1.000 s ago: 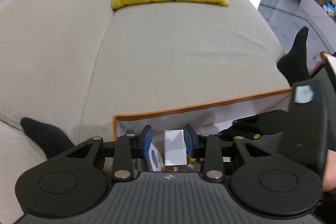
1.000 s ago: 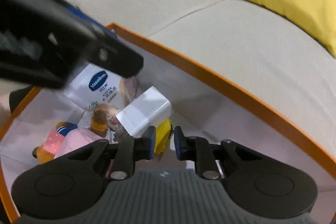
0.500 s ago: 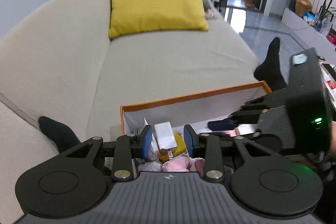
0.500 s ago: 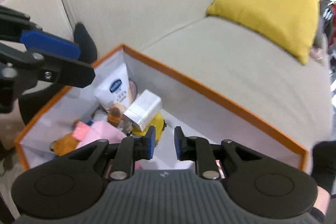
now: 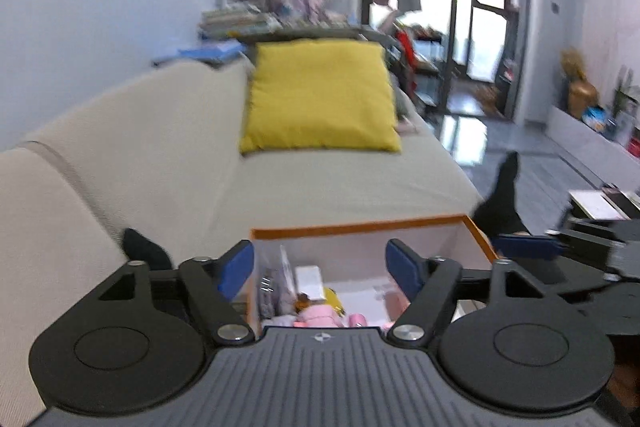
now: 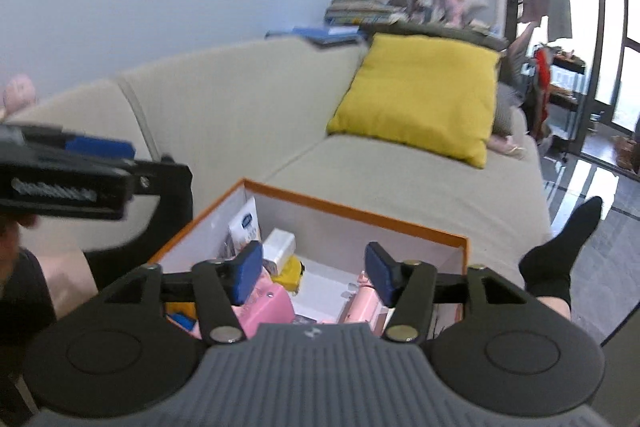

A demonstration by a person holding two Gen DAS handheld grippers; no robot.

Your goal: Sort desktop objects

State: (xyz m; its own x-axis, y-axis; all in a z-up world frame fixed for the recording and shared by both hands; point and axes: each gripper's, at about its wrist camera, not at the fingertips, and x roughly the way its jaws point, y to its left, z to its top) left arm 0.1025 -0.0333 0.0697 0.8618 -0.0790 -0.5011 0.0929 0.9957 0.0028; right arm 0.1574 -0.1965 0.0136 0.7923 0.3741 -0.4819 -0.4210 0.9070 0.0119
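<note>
An orange-rimmed box point(image 6: 352, 211) with white inner walls sits on the sofa seat point(image 6: 400, 179), open at the top. Inside, a white tube point(image 6: 245, 225) with a blue label leans against the left wall. Just beside it lies a white block point(image 6: 280, 245), tilted, with a yellow thing point(image 6: 290, 271) touching its near side. Nearer lie a pink case point(image 6: 266, 307) at the left and a pink, longer item point(image 6: 358, 303) at the right; white floor shows between them.
</note>
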